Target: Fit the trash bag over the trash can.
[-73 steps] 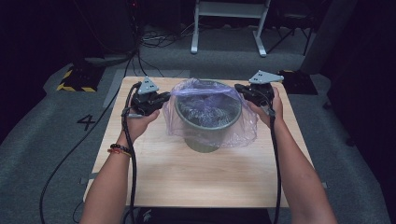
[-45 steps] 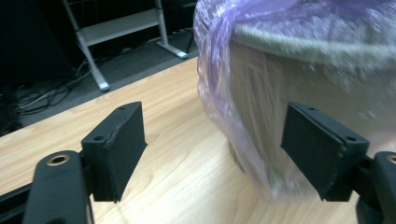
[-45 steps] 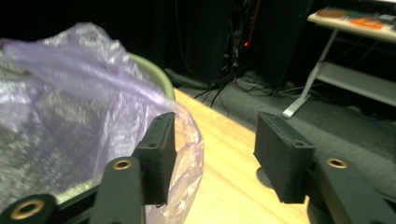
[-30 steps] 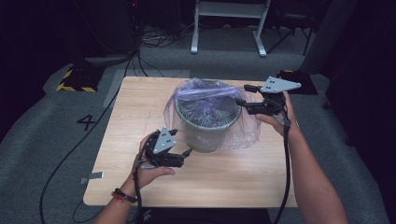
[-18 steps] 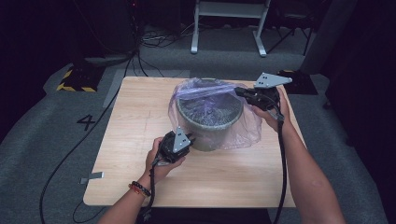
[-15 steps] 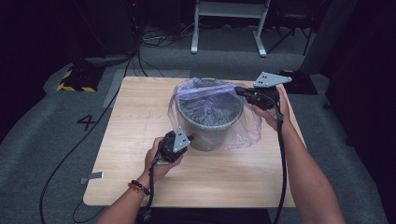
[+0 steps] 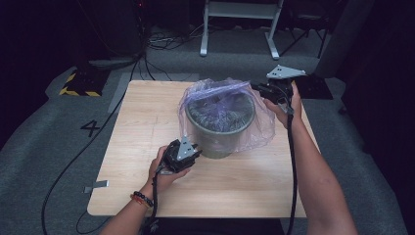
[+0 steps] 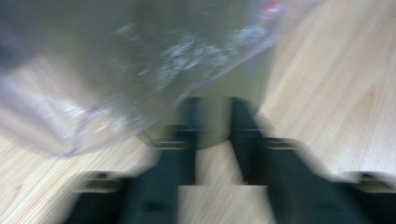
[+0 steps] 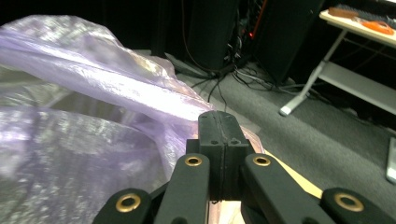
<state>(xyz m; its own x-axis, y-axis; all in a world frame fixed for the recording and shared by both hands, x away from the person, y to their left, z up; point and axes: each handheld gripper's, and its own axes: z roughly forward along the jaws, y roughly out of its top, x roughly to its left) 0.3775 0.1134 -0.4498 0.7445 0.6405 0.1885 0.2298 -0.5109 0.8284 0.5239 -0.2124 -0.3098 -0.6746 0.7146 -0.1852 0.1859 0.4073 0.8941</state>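
A grey-green bin (image 7: pixel 220 134) lined with a clear purplish plastic bag (image 7: pixel 264 127) stands mid-table. My right gripper (image 7: pixel 255 87) is at the bin's back right rim, shut on the bag's edge, which stretches toward it. In the right gripper view the jaws (image 9: pixel 218 116) are pressed together with the bag film (image 9: pixel 93 84) running to their tips. My left gripper (image 7: pixel 195 147) lies low at the bin's front left, near its base. Its jaws (image 8: pixel 214 105) have just been opening and nothing is pinched between them. The bin wall (image 8: pixel 212 126) shows past the gap and the bag hem (image 8: pixel 116 70) hangs above.
The wooden table (image 7: pixel 147 112) has bare room left of and in front of the bin. Beyond it, on the grey carpet, are a white-legged stand (image 7: pixel 240 24), cables and a yellow-black striped block (image 7: pixel 78 85). A piece of tape (image 7: pixel 95 186) lies by the table's front left corner.
The left gripper left the bin's left rim, came down to the front left and edged toward the bin's base. The right gripper shifted slightly left and back with the bag edge.
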